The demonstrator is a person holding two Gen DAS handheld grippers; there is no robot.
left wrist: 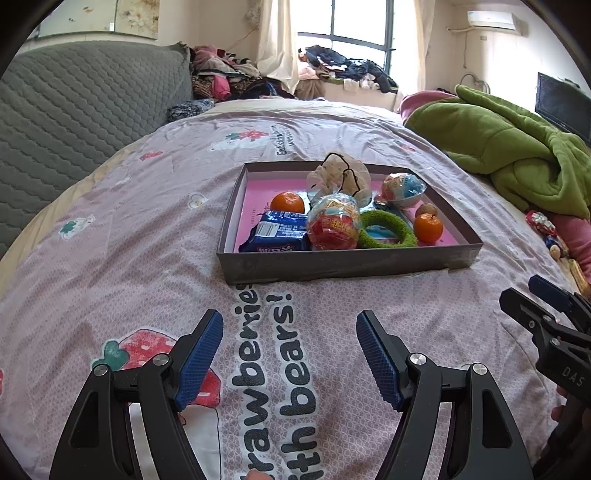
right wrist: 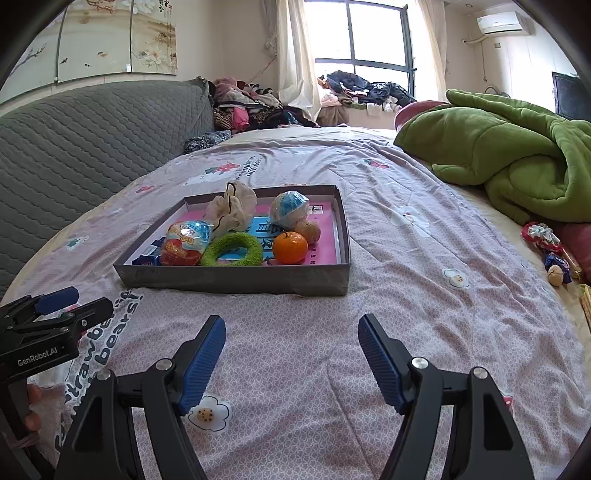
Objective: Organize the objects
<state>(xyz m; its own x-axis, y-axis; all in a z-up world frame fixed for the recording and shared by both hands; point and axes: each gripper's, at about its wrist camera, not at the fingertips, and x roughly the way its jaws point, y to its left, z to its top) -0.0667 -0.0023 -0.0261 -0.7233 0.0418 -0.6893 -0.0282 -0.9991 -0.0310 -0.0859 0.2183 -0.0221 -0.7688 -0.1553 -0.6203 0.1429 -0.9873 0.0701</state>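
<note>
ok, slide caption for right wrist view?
Open right tongs hover over bedsheet, facing filled tray.

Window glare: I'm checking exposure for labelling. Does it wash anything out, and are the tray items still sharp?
Left wrist view: the window is blown out white, yet the tray and its items stay sharp. Right wrist view: same overexposed window; tray clear; fisheye bends the bed's edges.
</note>
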